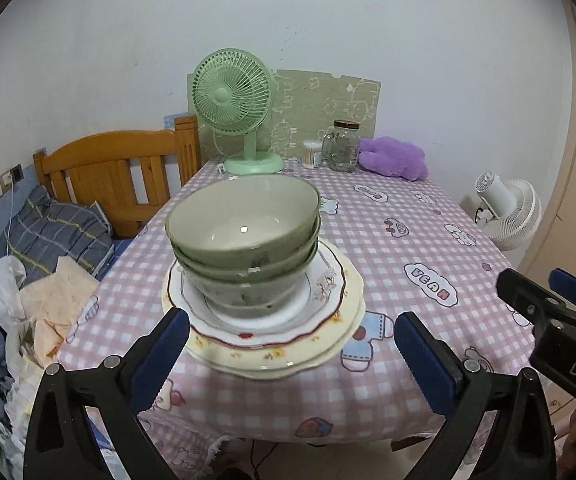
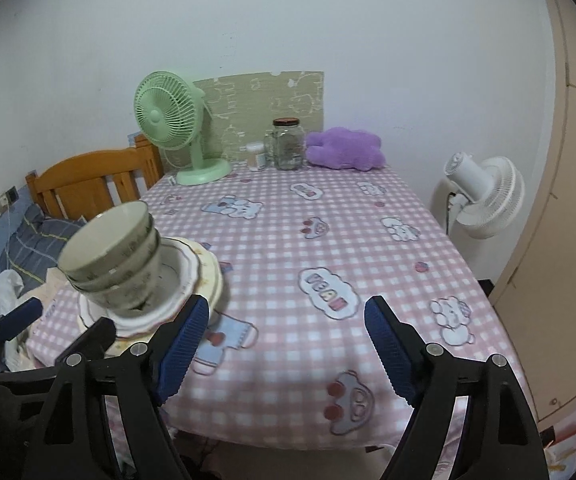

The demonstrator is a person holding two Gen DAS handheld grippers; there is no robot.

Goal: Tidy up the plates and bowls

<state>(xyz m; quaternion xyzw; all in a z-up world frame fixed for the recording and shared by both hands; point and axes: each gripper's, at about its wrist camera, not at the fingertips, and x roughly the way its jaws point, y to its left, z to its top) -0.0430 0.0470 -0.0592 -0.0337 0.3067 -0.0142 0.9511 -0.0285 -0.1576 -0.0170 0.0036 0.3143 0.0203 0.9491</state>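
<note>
Three green bowls (image 1: 243, 216) are nested in a stack on a pile of plates (image 1: 328, 332) near the table's front left corner. The top plate is white with a red rim; cream plates lie under it. My left gripper (image 1: 288, 344) stands wide open just in front of the pile, with nothing between its blue pads. In the right wrist view the bowls (image 2: 111, 248) and plates (image 2: 207, 276) are at the left. My right gripper (image 2: 285, 344) is open over the cloth to the right of the pile, and it holds nothing. The right gripper's tip (image 1: 548, 300) shows at the left view's right edge.
The table (image 2: 328, 240) has a pink checked cloth. At its back stand a green fan (image 1: 231, 108), a glass jar (image 1: 344, 144), a small cotton-swab tub (image 1: 312, 154) and a purple plush toy (image 1: 396, 156). A white fan (image 2: 484, 196) stands right of the table. A bed with clothes (image 1: 39, 300) lies left.
</note>
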